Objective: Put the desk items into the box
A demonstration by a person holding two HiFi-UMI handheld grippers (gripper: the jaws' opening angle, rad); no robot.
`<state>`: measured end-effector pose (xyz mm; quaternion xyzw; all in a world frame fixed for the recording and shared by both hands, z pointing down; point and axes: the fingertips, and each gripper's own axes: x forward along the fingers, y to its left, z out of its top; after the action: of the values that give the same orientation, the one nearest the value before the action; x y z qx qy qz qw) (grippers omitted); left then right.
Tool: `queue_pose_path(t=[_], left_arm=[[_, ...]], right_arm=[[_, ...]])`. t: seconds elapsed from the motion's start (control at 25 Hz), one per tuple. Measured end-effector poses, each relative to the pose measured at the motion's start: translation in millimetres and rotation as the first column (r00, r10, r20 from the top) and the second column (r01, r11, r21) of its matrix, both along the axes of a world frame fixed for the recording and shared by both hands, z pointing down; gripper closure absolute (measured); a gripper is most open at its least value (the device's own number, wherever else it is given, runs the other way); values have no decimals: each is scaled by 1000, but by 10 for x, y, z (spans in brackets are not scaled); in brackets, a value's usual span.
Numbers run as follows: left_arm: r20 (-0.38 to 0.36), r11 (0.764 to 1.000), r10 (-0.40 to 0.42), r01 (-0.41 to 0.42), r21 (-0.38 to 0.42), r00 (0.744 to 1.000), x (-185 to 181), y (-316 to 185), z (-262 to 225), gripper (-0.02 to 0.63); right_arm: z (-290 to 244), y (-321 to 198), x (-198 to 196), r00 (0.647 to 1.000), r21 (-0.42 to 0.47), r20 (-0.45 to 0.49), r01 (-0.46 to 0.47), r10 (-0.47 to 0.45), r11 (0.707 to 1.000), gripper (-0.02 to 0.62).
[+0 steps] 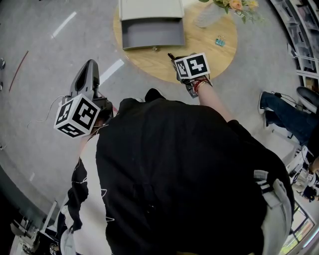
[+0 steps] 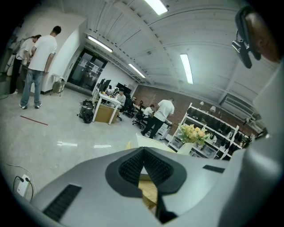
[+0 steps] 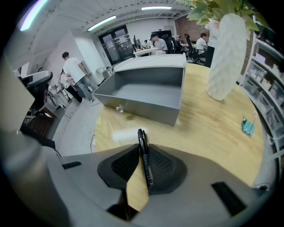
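Observation:
My right gripper [image 1: 175, 61] hangs over the near edge of the round wooden table [image 1: 204, 55] and is shut on a black pen [image 3: 144, 153]. The pen stands up between the pads and its tip [image 1: 171, 56] pokes out toward the box. The grey open box [image 1: 152, 33] sits at the far left of the table, its lid raised behind it; in the right gripper view the box [image 3: 146, 91] lies straight ahead. My left gripper [image 1: 90, 65] is held off the table to the left, above the floor. Its fingertips [image 2: 143, 153] meet with nothing between them.
A white vase [image 1: 207, 15] with flowers stands at the back of the table, right of the box. Teal binder clips [image 1: 220, 41] lie near the right rim and show at the right edge [image 3: 247, 126]. A seated person's legs [image 1: 284, 112] are to the right. Other people stand in the distance.

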<state>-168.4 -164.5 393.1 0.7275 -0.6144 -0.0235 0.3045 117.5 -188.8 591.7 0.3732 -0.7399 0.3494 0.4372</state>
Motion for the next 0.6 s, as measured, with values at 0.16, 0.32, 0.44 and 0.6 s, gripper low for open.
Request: queue_pose_path(t=[0.16, 0.32, 0.44, 0.6], left_arm=[[-3, 1000, 21, -21, 0, 1000, 9, 29, 4, 595], [-5, 999, 44, -44, 0, 999, -4, 84, 8, 595], [-6, 998, 59, -59, 2, 998, -28, 132, 26, 595], [-7, 997, 83, -83, 7, 997, -79, 212, 42, 595]], right_arm=[[5, 106, -23, 1000, -5, 0, -7, 7, 1000, 525], [-1, 213, -62, 1000, -4, -1, -20, 20, 1000, 525], [14, 316, -100, 1000, -4, 1, -30, 30, 1000, 525], [33, 461, -161, 999, -2, 2, -50, 50, 999, 526]])
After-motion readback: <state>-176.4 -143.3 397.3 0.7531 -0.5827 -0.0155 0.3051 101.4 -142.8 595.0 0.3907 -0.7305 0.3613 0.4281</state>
